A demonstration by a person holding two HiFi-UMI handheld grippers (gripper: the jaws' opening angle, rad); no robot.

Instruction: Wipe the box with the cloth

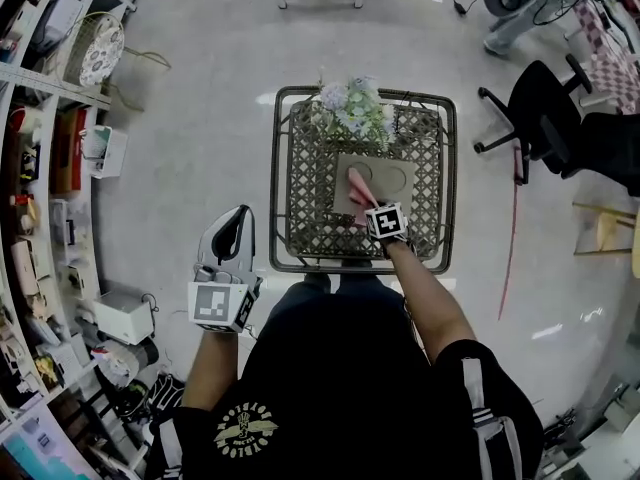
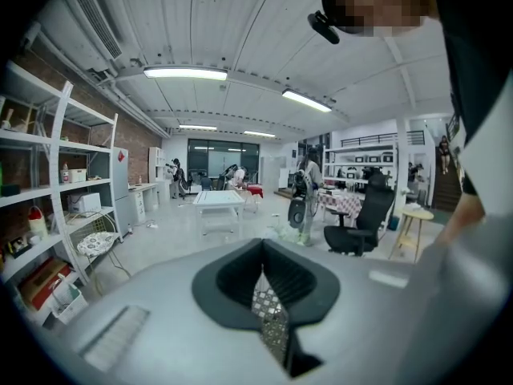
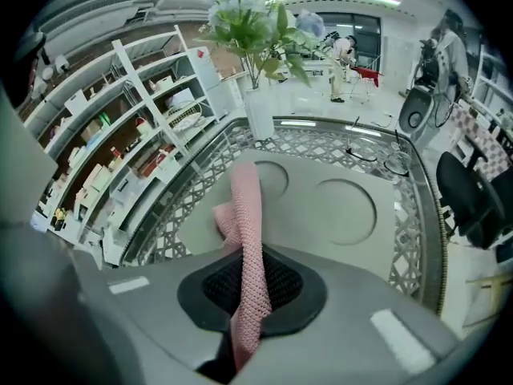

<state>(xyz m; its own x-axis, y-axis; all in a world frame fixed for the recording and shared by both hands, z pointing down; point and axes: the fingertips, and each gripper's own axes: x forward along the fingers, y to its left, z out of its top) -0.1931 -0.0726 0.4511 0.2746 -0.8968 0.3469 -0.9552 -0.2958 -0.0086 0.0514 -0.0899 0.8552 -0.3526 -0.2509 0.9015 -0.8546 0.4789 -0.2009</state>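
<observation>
On the pale, glossy floor [image 1: 190,118] of a large workshop room, white open shelving [image 1: 45,198] crowded with boxes and oddments runs down the left side, and a black office swivel chair [image 1: 540,108] stands off to the right. Directly in front of the person in the black shirt [image 1: 340,378] is a small square table with a dark metal frame and a woven lattice top [image 1: 303,198]. At the table's far edge stands a white vase of green leaves and pale flowers [image 1: 355,108]. Near the middle of the lattice lies the flat grey-beige cardboard box with two round recesses in its lid [image 1: 395,180] (one recess is partly covered). A pink knitted cloth [image 1: 358,183] rests on the box's left half, draped over the left recess.

The right gripper [image 1: 366,206] reaches over the table's near edge; its own view shows the jaws pinching the cloth [image 3: 247,215], which runs up between the black pads and bunches on the box [image 3: 345,215]. The left gripper [image 1: 240,218] is held to the left of the table, over the floor and well apart from the box. In its view [image 2: 268,287] the jaws are pressed together with nothing between them.
</observation>
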